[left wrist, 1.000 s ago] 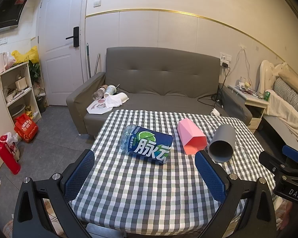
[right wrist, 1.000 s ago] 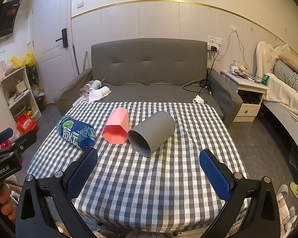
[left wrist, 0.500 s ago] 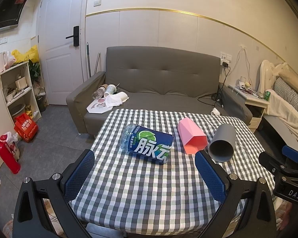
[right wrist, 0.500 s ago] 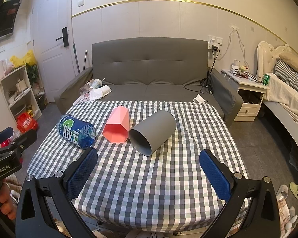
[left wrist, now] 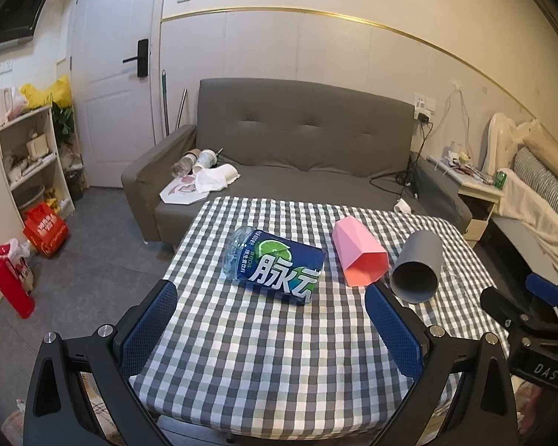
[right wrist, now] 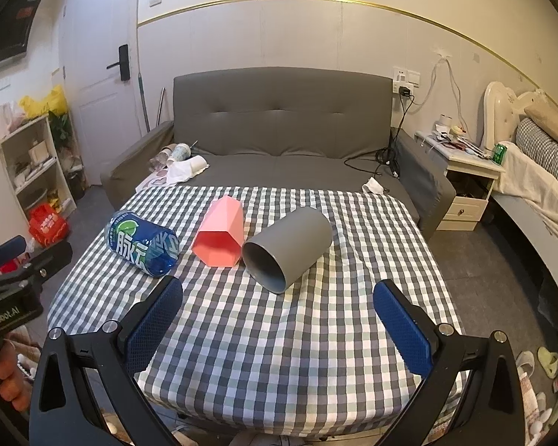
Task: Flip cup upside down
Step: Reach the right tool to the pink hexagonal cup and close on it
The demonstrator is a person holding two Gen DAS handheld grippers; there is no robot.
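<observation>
A grey cup (right wrist: 288, 247) lies on its side on the checked table (right wrist: 279, 334), mouth toward me; it also shows in the left wrist view (left wrist: 418, 265). A pink faceted cup (right wrist: 221, 234) lies on its side beside it, touching or nearly so, and shows in the left wrist view (left wrist: 359, 251). My right gripper (right wrist: 279, 325) is open and empty, over the table's near part, short of the grey cup. My left gripper (left wrist: 271, 327) is open and empty, in front of a blue bottle.
A blue bottle (left wrist: 275, 264) lies on its side left of the pink cup, also in the right wrist view (right wrist: 141, 243). A grey sofa (right wrist: 279, 130) stands behind the table. A nightstand (right wrist: 468, 186) and bed are at right, shelves (left wrist: 26, 163) at left.
</observation>
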